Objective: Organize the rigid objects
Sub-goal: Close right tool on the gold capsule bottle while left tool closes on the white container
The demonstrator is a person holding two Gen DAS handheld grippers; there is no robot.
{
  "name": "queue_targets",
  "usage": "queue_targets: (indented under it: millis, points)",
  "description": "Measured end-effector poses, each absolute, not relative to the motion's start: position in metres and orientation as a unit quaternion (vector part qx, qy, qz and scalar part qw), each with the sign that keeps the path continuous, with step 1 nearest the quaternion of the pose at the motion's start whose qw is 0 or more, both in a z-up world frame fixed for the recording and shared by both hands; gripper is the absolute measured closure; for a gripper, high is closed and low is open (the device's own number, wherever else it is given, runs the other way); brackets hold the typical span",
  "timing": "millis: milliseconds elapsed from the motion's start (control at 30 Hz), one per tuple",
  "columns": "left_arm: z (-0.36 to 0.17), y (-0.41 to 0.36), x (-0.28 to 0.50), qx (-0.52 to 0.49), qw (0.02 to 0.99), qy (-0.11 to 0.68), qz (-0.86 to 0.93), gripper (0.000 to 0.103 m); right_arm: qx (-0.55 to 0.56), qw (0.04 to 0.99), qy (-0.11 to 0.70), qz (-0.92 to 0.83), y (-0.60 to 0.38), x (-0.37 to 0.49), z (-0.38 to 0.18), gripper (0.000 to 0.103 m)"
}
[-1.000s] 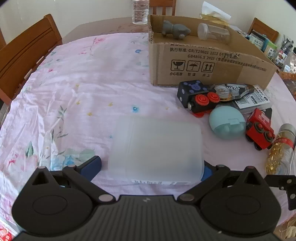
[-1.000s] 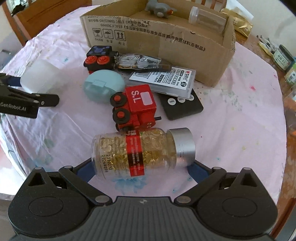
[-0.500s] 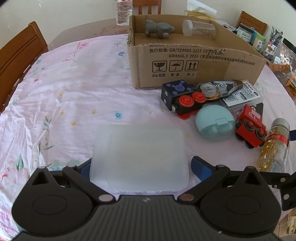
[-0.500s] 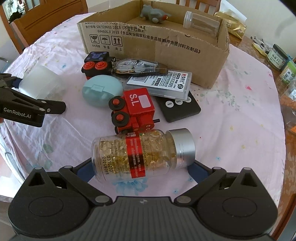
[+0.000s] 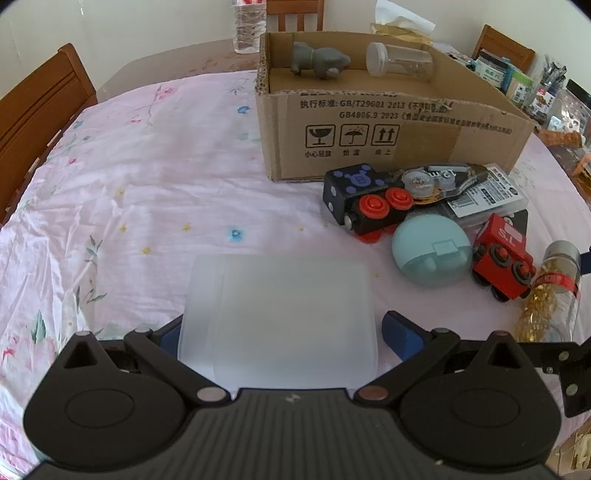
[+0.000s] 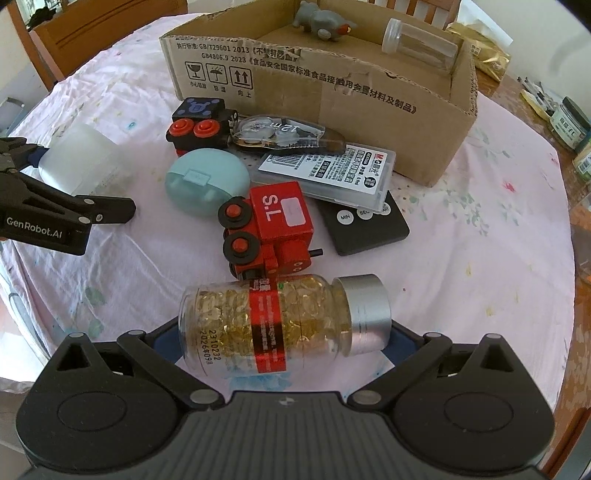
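I had the left gripper (image 5: 280,328) closed on the frosted plastic box (image 5: 279,317), gripped across its width and raised off the bench (image 5: 155,192). The right gripper (image 6: 284,332) pinched the capsule bottle (image 6: 273,328) end to end, its long axis crosswise to the fingers, cap toward the right. The cardboard carton (image 6: 332,92) lay straight ahead of both, past the toys; the right looked nearer, I judged.

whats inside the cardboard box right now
A grey animal toy and a clear jar lying on its side sit in the cardboard box. Its near wall hides the floor.
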State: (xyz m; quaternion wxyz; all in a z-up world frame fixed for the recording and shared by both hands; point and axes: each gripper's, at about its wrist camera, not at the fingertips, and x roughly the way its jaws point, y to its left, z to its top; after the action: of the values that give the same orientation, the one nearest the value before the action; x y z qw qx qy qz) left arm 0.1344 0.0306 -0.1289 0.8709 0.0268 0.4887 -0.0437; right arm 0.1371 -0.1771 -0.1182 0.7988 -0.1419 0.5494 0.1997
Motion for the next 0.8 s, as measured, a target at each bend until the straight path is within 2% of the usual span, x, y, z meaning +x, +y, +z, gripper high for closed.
queue_targets:
  millis: [800]
  points:
    - [-0.117,0.028,0.132,0.036,0.871,0.488,-0.049,0.001,-0.200,0.799,0.518,0.228,-0.167,0.128,-0.098,0.000]
